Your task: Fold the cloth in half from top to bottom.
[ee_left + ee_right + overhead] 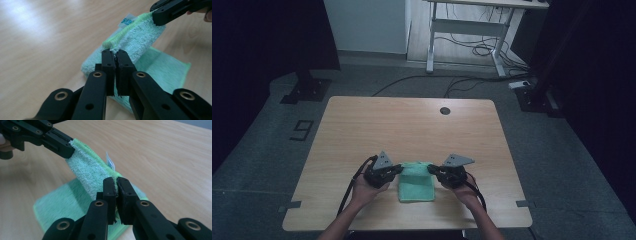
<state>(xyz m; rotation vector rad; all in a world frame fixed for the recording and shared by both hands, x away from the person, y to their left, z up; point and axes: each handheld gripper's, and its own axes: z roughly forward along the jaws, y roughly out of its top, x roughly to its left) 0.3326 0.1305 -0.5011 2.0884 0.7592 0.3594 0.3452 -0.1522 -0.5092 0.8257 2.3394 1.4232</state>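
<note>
We have the green towel (416, 181) pinched at two corners of one short edge: our left gripper (114, 53) is clamped on one corner and our right gripper (117, 180) on the other, each pair of jaws pressed together on the terry hem with no gap showing. That held edge, the one bearing the small white label (128, 20), is lifted off the wooden table (412, 125) and runs straight between the two grippers, so it lies crosswise to us. The rest of the towel lies flat on the table beneath and nearer to us than the raised edge, with its long axis running towards us. Both grippers sit level with each other, neither nearer the free end. We judge that the fold depends on carrying this taut edge along that long axis, towards the towel's near end.
</note>
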